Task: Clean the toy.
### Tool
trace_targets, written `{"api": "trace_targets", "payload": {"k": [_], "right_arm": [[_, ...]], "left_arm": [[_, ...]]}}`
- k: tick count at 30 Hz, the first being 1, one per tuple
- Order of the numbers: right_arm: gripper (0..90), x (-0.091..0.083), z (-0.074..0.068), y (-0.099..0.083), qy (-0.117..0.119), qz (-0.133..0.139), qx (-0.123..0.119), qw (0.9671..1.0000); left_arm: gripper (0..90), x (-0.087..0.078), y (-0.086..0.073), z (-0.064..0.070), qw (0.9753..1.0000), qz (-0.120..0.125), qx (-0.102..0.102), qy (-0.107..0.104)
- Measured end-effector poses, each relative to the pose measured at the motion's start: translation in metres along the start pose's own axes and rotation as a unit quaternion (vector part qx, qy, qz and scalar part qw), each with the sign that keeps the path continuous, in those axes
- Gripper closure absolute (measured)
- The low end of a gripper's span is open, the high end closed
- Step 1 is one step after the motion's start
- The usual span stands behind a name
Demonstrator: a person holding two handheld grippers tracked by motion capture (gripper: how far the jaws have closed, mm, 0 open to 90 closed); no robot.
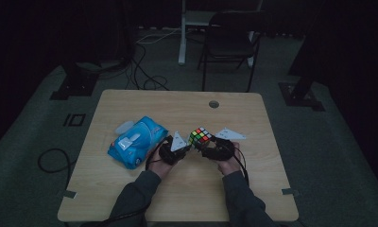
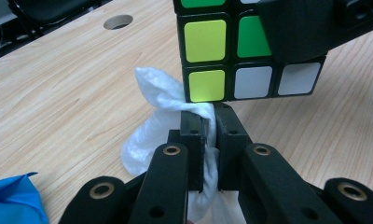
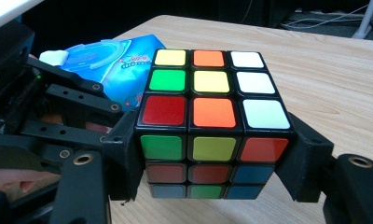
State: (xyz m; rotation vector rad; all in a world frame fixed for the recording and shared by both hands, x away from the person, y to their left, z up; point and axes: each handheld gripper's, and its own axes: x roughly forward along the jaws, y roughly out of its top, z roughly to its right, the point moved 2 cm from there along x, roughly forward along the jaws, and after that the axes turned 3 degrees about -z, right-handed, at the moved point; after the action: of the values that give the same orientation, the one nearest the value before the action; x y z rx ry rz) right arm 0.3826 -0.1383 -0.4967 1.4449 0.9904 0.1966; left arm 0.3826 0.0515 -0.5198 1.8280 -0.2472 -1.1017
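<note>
A: The puzzle cube [image 3: 214,126] sits clamped between the jaws of the right gripper [image 3: 212,163], held just above the table [image 1: 130,189], near its middle and to the right of the blue wipe pack [image 1: 137,142].

B: And the left gripper [image 2: 209,135]?

A: Its jaws are pinched together on a white wipe [image 2: 159,121], right under the cube's bottom edge, touching the yellow-green corner square.

B: So the job looks like wiping the cube clean. How should that go?

A: I'd say keep the right grip firm on two opposite sides so the cube can't spin, and drag the wipe flat across one face at a time. Press lightly; a hard push could twist a layer or knock the cube out of the jaws. More cloth should stick out past the tips, otherwise the plastic rubs the stickers instead of the wipe.

B: What about the pack?

A: It lies flat to the left of the cube, just beside the left gripper. Its flap [image 1: 124,126] on top seems lifted open. I can't tell how many wipes remain inside.
</note>
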Motion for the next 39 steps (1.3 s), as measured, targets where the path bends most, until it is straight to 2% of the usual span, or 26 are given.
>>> {"api": "trace_targets", "payload": {"k": [4, 11, 17, 27, 32, 39], "right_arm": [[34.2, 0.000, 0.000, 0.000, 0.000, 0.000, 0.000, 1.0000], [34.2, 0.000, 0.000, 0.001, 0.002, 0.002, 0.003, 1.0000], [34.2, 0.001, -0.001, 0.001, 0.003, 0.002, 0.004, 1.0000], [34.2, 0.001, -0.001, 0.003, 0.001, 0.001, 0.001, 1.0000], [34.2, -0.001, 0.001, 0.001, 0.000, 0.001, 0.004, 1.0000], [34.2, -0.001, 0.005, -0.001, -0.007, -0.001, 0.006, 1.0000]], "left_arm": [[84.8, 0.001, 0.000, 0.001, 1.0000, 0.004, -0.001, -0.006], [84.7, 0.005, 0.002, 0.008, 0.9998, 0.004, 0.011, -0.019], [84.6, 0.006, 0.002, 0.017, 0.9991, 0.006, 0.027, -0.033], [84.5, 0.003, 0.005, 0.034, 0.9976, 0.007, 0.059, -0.036], [84.4, -0.001, 0.003, 0.035, 0.9977, 0.009, 0.058, -0.034], [84.4, -0.010, 0.000, 0.027, 0.9987, 0.013, 0.044, -0.024]]}}
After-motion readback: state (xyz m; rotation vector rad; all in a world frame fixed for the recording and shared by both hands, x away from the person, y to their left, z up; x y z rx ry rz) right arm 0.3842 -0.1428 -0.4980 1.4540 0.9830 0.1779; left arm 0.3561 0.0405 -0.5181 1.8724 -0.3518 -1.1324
